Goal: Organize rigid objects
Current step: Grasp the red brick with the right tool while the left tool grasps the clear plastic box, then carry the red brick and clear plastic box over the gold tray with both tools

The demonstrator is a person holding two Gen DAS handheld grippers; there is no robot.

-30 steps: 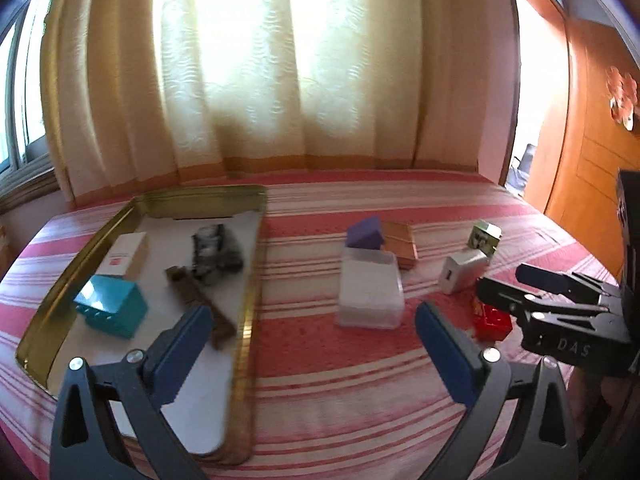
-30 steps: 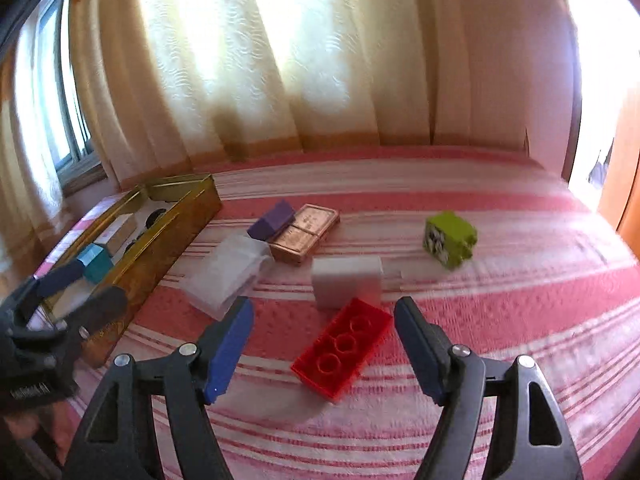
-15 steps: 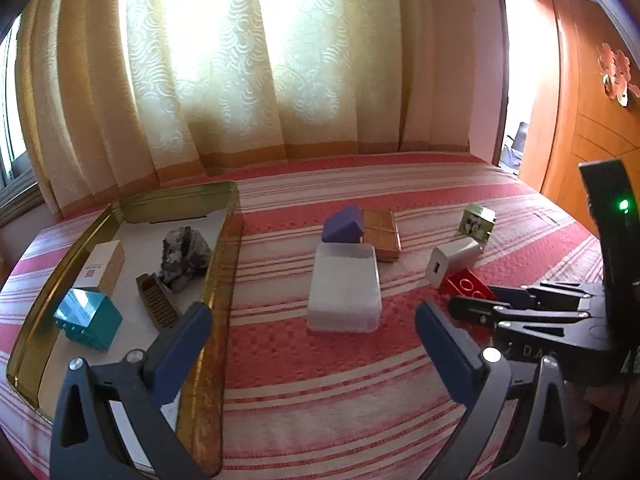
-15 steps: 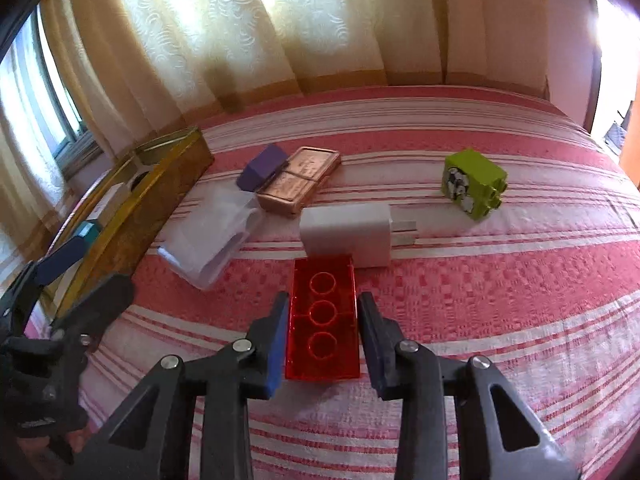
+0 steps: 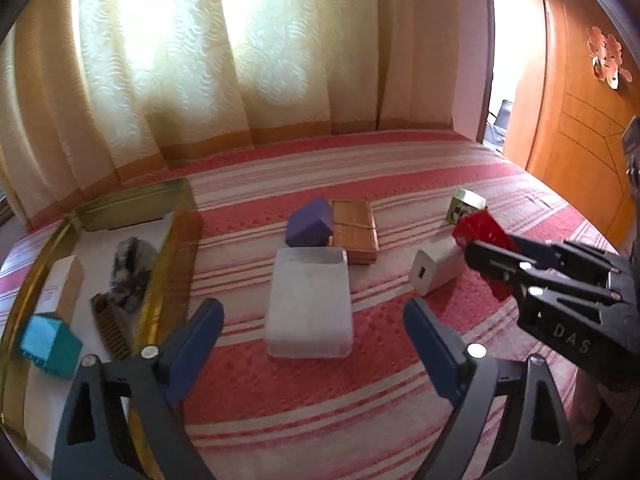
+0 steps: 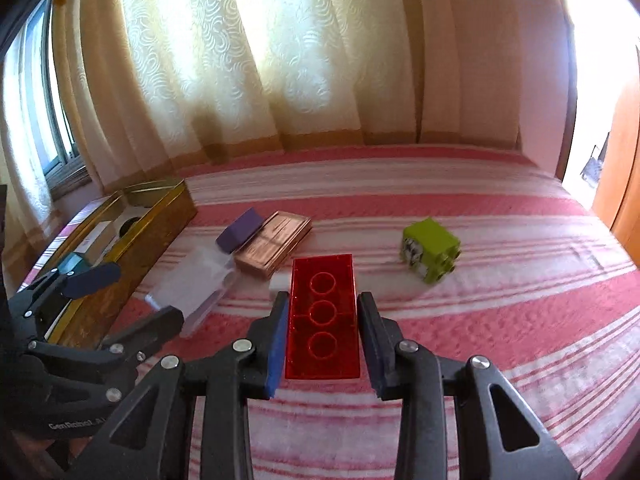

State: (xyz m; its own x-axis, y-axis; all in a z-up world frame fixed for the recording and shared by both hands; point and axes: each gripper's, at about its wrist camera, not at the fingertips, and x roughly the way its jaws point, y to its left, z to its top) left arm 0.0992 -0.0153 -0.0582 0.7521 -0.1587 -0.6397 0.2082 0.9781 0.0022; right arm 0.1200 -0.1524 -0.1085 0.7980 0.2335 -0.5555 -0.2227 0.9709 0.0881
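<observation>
The right gripper (image 6: 322,334) is pinching a translucent red brick (image 6: 323,312) with three rings on its face, holding it above the striped bedspread (image 6: 500,320). The left gripper (image 5: 314,344) is closing, jaws spread over a frosted box (image 5: 309,304).

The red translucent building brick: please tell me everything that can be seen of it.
The red translucent building brick is a glossy plastic rectangle; the face toward the camera shows three rings in a row. The right hand-held gripper clamps its long sides with blue pads. It appears lifted off the striped red bedspread, hiding part of a white block.
</observation>
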